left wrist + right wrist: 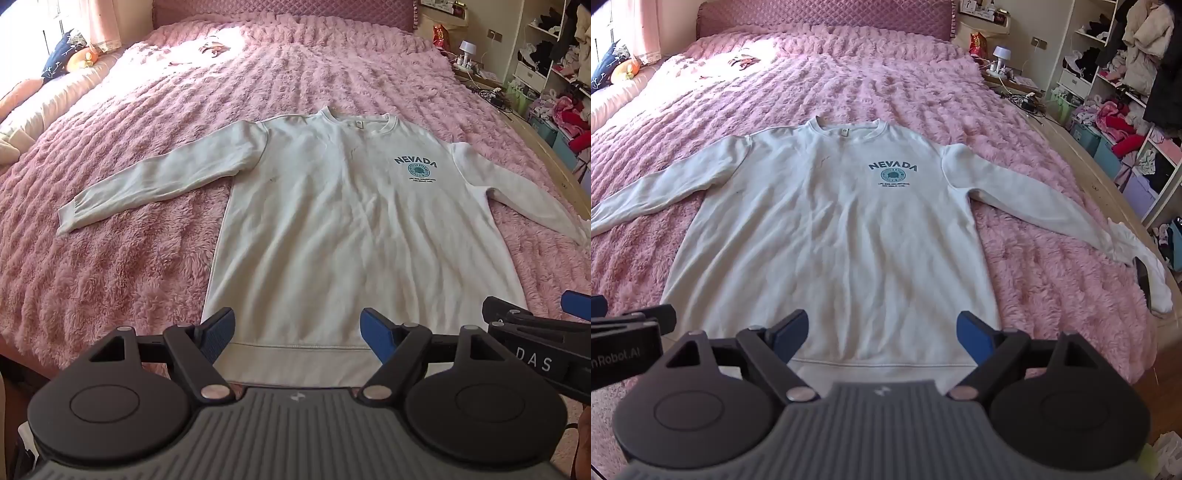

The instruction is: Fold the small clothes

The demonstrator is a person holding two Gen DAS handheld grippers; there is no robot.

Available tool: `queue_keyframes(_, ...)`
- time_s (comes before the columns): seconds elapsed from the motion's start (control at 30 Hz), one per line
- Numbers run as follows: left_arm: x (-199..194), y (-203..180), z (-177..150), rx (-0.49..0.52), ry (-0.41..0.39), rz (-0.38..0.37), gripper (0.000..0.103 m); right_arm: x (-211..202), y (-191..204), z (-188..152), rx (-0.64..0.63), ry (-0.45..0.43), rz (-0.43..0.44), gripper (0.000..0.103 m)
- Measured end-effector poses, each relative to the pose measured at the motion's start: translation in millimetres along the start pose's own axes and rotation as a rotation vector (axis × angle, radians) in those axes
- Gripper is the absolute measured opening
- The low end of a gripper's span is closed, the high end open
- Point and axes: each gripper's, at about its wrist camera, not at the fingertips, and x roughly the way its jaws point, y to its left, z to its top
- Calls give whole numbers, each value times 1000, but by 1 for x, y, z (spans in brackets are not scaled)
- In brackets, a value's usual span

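Two tongs, both with blue pads spread wide apart and nothing between them, hang above the near hem of the sweatshirt. Left tongs (297,332) over the hem's middle-left; right tongs (882,334) over the hem's middle-right, side by side with the other pair.

White sweatshirt (351,229) lies flat, front up, on the pink fluffy bedspread (129,240), collar toward the far headboard (827,16), both sleeves stretched outward. "NEVADA" print (892,168) in teal on the chest.

Left view only: full left sleeve down to its cuff (68,221); the right tongs' body, lettered "DAS", intrudes at the right edge.

Right view only: the right sleeve's end, lying on a white garment (894,280) at the bed's right edge, with a dark flat object just beside it, too small to name. Open shelves (1126,92) stuffed with clothes along the right wall show more fully here. Small lamp (1001,55) on the bedside stand, far right.
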Motion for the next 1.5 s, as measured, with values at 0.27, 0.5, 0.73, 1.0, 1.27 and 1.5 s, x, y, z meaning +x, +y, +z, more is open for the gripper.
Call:
queue_keyframes(0.27, 5, -1, -4, 9, 1, -6, 90, -1, 0, 2, 3, 2, 3, 83)
queue_keyframes(0.5, 8, -3, -6, 4, 7, -7, 90, -2, 1, 3, 0, 0, 4, 83)
queue_keyframes(0.73, 6, 1, -2, -22, 14, -3, 90, -2, 0, 4, 4, 3, 4, 83)
queue_keyframes(1.0, 7, 3, -4, -22, 16, -6, 90, 0, 0, 1, 5, 6, 9, 83)
queue_keyframes(1.27, 7, 3, -4, -21, 17, -6, 90, -1, -1, 2, 4, 7, 10, 83)
queue_keyframes(1.5, 7, 3, -4, -21, 17, -7, 90, 0, 0, -1, 4, 7, 10, 83)
